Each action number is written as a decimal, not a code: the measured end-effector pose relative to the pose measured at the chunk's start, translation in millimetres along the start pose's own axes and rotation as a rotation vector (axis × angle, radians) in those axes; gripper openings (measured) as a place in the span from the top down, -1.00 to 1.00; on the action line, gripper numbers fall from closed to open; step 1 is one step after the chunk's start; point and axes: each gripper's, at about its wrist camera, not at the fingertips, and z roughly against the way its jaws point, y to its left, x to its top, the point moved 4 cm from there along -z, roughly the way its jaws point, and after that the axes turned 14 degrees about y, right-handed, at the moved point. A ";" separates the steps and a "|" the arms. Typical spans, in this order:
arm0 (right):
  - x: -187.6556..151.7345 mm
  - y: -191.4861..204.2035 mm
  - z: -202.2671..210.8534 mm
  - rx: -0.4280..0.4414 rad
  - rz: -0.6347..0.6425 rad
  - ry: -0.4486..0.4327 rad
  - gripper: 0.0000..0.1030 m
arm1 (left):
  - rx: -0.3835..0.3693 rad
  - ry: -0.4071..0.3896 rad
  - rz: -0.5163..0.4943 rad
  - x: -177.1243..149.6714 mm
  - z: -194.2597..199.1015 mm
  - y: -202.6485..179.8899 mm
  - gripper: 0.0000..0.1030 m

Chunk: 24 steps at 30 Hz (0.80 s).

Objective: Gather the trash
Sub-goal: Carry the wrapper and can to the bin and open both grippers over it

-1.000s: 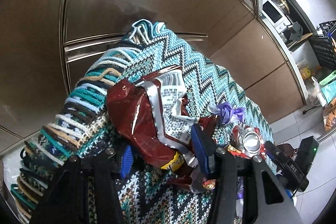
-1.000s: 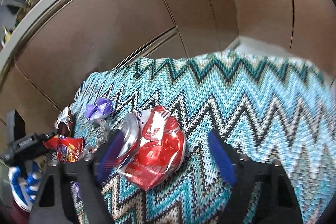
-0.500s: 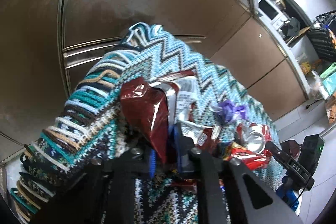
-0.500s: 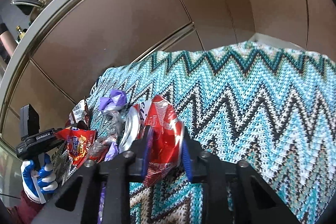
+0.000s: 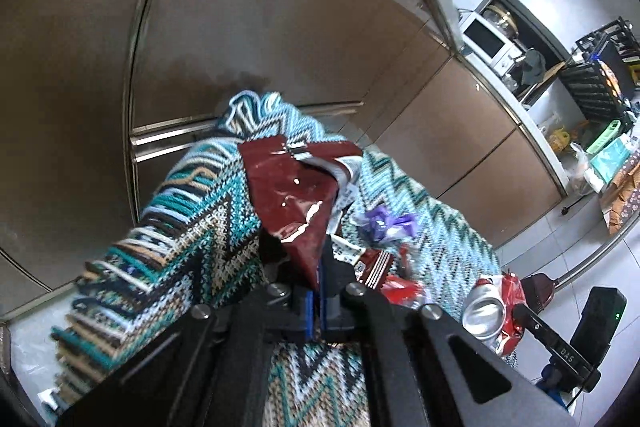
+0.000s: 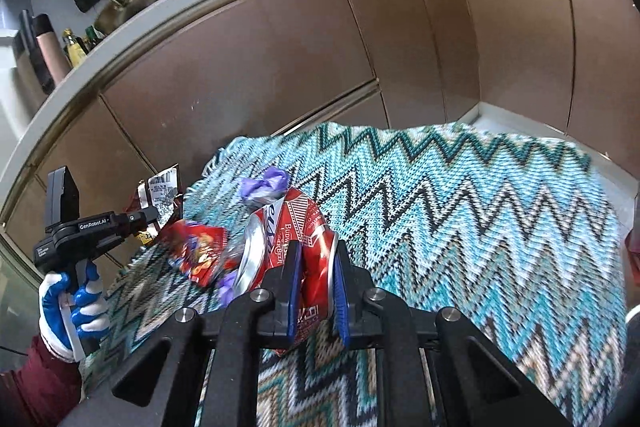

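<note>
Pick-up step in hand. Left gripper [image 5: 318,291] jaws pinch the dark red wrapper [image 5: 294,203], raised at the blanket's [image 6: 460,211] left edge. Right gripper [image 6: 316,279] jaws clamp the crushed beer can [image 6: 296,227] mid-blanket. Next, as I judge: carry both to a bin; none visible.

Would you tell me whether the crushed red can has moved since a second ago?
Yes: the right claw closed on the crushed red can, lifting it off the zigzag blanket.

Both wrist views close above zigzag blanket [image 5: 188,247], facing cabinets [image 6: 280,67]
</note>
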 end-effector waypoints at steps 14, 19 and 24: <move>-84.8 -53.6 121.2 -0.035 -0.142 -0.174 0.73 | -0.099 0.056 -0.194 -57.8 37.5 -117.4 0.98; -125.1 -115.2 168.1 -0.110 -0.270 -0.246 0.73 | -0.137 0.154 -0.319 -90.3 0.6 -203.0 0.98; -164.7 -190.9 212.0 -0.286 -0.416 -0.304 0.73 | -0.185 0.262 -0.458 -128.1 -57.1 -309.0 0.98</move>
